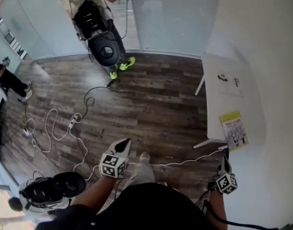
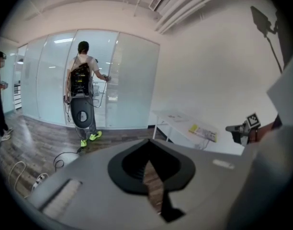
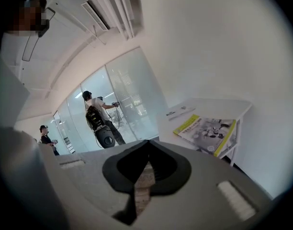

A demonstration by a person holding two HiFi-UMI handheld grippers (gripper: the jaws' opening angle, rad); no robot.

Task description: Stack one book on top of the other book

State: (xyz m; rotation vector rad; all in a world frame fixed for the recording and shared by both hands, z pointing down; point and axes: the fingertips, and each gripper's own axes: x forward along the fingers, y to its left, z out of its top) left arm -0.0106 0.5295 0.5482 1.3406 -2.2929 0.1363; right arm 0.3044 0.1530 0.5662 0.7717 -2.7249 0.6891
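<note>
Both grippers hang above the wooden floor (image 1: 151, 99), apart from the white bench (image 1: 214, 110) at the right. The left gripper (image 1: 123, 143) has its jaws pressed together with nothing between them. The right gripper (image 1: 226, 158) (the one nearer the bench) is likewise closed and empty. Two books lie flat on the bench, apart from each other: a yellow-edged book (image 1: 234, 130) at the near end, close to the right edge, and a white book (image 1: 230, 82) farther along. A person with a backpack (image 1: 95, 14) stands far off at the glass wall.
</note>
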